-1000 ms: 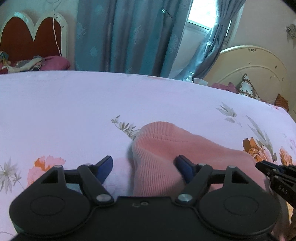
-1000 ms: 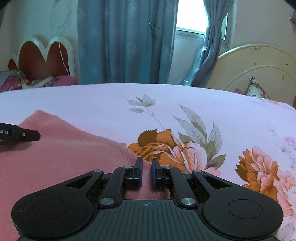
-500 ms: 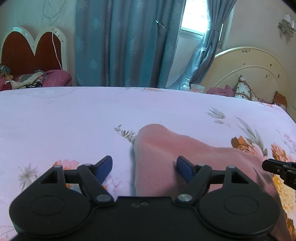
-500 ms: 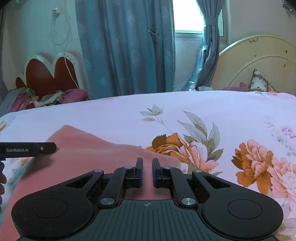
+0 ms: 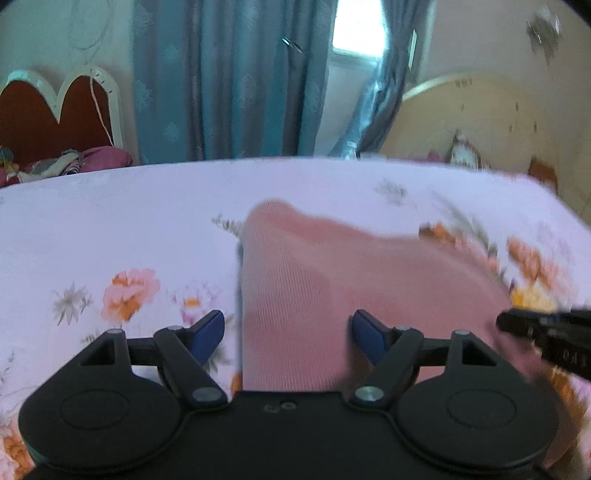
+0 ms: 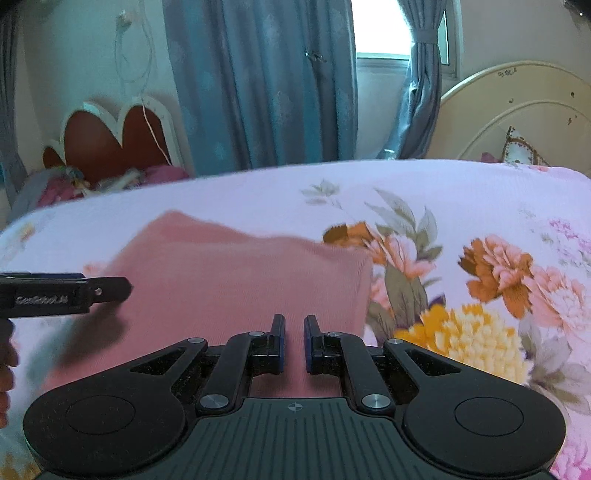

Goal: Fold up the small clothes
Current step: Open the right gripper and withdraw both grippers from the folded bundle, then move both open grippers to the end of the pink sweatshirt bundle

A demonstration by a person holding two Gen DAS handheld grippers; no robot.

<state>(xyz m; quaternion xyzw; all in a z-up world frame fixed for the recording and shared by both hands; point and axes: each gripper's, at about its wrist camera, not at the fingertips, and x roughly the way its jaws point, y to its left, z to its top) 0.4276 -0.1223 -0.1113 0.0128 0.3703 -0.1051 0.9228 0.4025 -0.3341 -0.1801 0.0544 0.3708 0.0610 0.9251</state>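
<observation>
Left wrist view: the left gripper (image 5: 287,332) has its two black fingers with blue pads spread wide, one pad over the bedsheet and the other over cloth, nothing pinched between them. Under and ahead of it lies the pink ribbed knit garment (image 5: 332,280), spread flat on the pale lilac bedsheet printed with orange and pink flowers (image 5: 122,236). The garment's left edge runs straight away from the camera, between the two pads. At the right edge the black tip of the right gripper (image 5: 546,332) reaches in over the garment's right side, blurred. Behind the bed hang teal patterned curtains (image 5: 229,81) with a bright window (image 5: 354,44) in the gap between them. A dark red scalloped headboard with a white rim (image 5: 48,114) stands on the left, a cream rounded headboard (image 5: 476,122) on the right.

Right wrist view: the right gripper (image 6: 294,341) has its jaws drawn close together, a narrow slot between the pads; whether cloth is caught in them cannot be told. The garment (image 6: 229,273) lies ahead and to the left, its right edge just beside a large orange and yellow flower print on the sheet (image 6: 480,206). The left gripper (image 6: 66,293) enters from the left edge above the garment. The curtains (image 6: 266,81), window (image 6: 384,29) and both headboards (image 6: 110,136) (image 6: 517,110) stand behind.
</observation>
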